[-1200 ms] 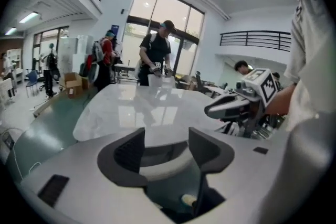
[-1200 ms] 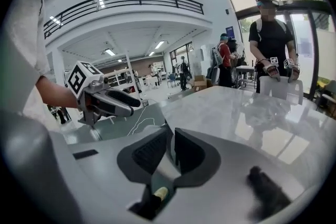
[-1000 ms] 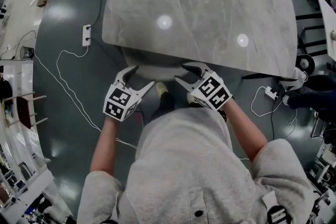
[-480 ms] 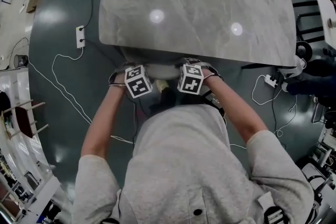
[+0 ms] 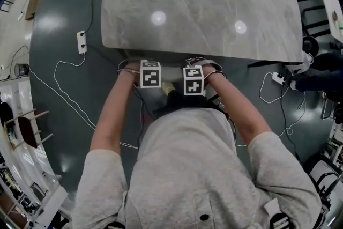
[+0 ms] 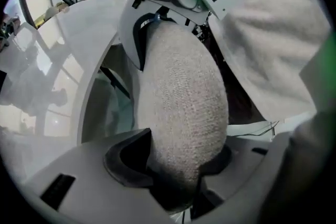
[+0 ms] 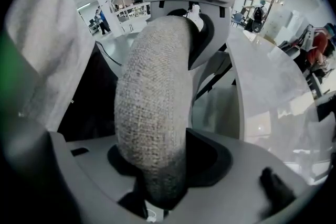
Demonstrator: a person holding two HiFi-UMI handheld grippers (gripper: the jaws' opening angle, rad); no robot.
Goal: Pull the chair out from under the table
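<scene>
The chair is tucked under the grey marble table (image 5: pixel 203 8). Only its pale backrest top (image 5: pixel 170 73) shows at the table's near edge. Both grippers point steeply down astride that grey fabric backrest. My left gripper (image 5: pixel 150 73) has the padded edge (image 6: pixel 184 113) filling its jaws (image 6: pixel 181 165), which are closing and pinch the fabric. My right gripper (image 5: pixel 193 80) also straddles the backrest (image 7: pixel 155 113). Its jaws (image 7: pixel 157 165) are wide and just starting to close, with the fabric between them. The chair's seat and legs are hidden.
The person's grey-sweatered body stands close behind the chair. White cables and a power strip (image 5: pixel 81 40) lie on the floor at left, another strip (image 5: pixel 277 79) at right. Dark furniture (image 5: pixel 316 61) stands beyond the table's right end.
Both grippers dropped from hovering open above the chair to pointing down over the backrest top. Their marker cubes now face up, side by side.
</scene>
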